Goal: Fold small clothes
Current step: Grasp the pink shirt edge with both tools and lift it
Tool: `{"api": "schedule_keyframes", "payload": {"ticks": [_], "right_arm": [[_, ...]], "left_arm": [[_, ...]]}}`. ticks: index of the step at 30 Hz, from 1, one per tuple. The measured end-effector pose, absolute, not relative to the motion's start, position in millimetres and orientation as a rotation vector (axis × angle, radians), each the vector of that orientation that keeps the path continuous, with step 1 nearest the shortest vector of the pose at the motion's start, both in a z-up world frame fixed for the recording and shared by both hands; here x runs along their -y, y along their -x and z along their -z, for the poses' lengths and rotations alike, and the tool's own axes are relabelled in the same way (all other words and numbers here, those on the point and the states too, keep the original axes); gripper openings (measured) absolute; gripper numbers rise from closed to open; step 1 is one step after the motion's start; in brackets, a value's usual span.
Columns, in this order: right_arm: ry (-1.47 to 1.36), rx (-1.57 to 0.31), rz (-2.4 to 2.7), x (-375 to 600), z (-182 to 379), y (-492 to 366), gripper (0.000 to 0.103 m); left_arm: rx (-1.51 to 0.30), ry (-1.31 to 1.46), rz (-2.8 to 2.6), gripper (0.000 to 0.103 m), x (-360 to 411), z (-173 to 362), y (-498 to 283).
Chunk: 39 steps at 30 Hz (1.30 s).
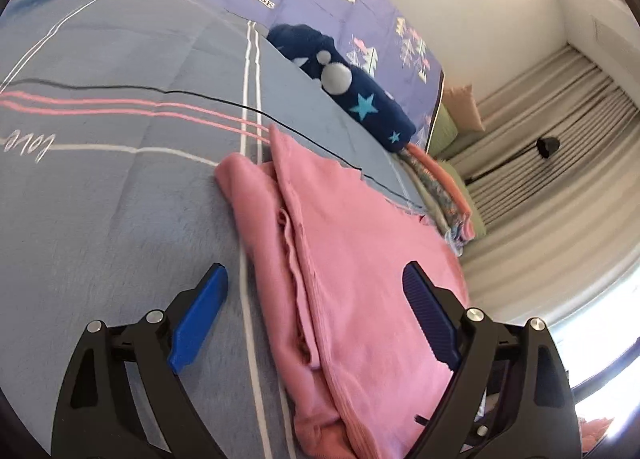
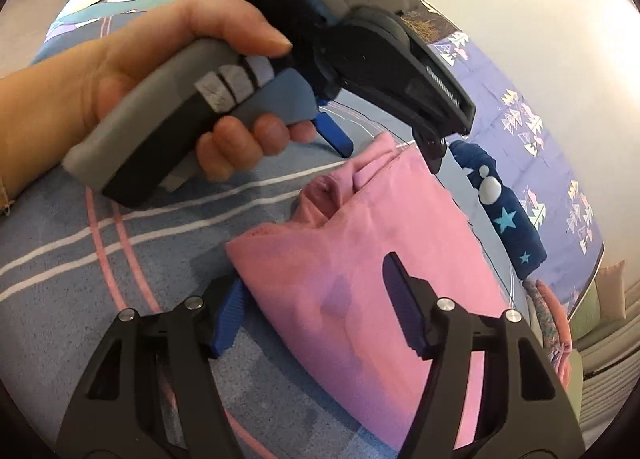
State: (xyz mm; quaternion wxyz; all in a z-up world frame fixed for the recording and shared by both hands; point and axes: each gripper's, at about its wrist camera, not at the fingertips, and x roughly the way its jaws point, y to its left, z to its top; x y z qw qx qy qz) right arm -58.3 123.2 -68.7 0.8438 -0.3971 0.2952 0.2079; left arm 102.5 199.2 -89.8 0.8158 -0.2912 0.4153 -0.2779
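Pink garment (image 1: pixel 352 259) lies half-folded on the bed (image 1: pixel 120 199) — flat, so edges are reachable. Left gripper (image 1: pixel 316 279) hangs released over its near edge, while the right gripper (image 2: pixel 316 291) straddles a corner, jaws apart — nothing pinched.

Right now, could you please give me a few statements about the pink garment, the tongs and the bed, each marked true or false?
1. The pink garment lies on a blue-grey striped blanket. True.
2. The left tongs are shut. False: their jaws stand wide apart, one blue pad off the cloth, the other over it.
3. A dark blue roll with stars lies beyond the garment. True.
4. The right tongs hold a white sock. False: they are open over the garment's edge.
5. A hand grips the left tongs' handle. True.
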Motion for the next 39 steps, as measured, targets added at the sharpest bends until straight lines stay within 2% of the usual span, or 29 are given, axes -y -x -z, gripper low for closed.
{"api": "schedule_keyframes", "payload": {"ticks": [4,6,7,8,9,10,13,23,31,39], "right_arm": [[0.815,-0.641,-0.415,-124.9,68.6,52.8,0.063],[0.809,-0.656,-0.416,-127.9,70.5,50.7,0.058],[0.802,-0.670,-0.421,-128.3,71.3,48.9,0.052],[0.789,-0.691,-0.432,-128.5,71.6,45.1,0.034],[0.782,-0.706,-0.424,-127.0,72.3,40.2,0.020],[0.767,-0.714,-0.408,-125.0,71.8,38.4,0.007],[0.636,-0.729,-0.426,-107.5,55.9,29.4,0.007],[0.344,-0.651,-0.379,-35.4,6.9,36.5,0.007],[0.099,-0.668,-0.318,37.8,-12.4,47.8,0.007],[-0.059,-0.681,-0.270,99.5,-11.8,58.0,0.007]], "left_arm": [[-0.907,0.589,0.596,0.089,-190.0,86.3,-119.4],[-0.919,0.563,0.584,0.083,-184.2,85.5,-128.0],[-0.922,0.550,0.574,0.073,-183.5,85.9,-130.4],[-0.926,0.530,0.552,0.050,-181.6,86.1,-133.5],[-0.944,0.519,0.539,0.034,-180.0,88.1,-137.2],[-0.968,0.526,0.538,0.011,-180.4,91.7,-139.9],[-0.974,0.554,0.543,0.011,-184.1,91.6,-141.2],[-0.885,0.461,0.601,0.011,-150.5,25.1,-136.3],[-0.873,0.374,0.661,0.011,-84.7,-15.4,-134.3],[-0.907,0.242,0.682,0.011,-6.8,-31.7,-133.3]]}}
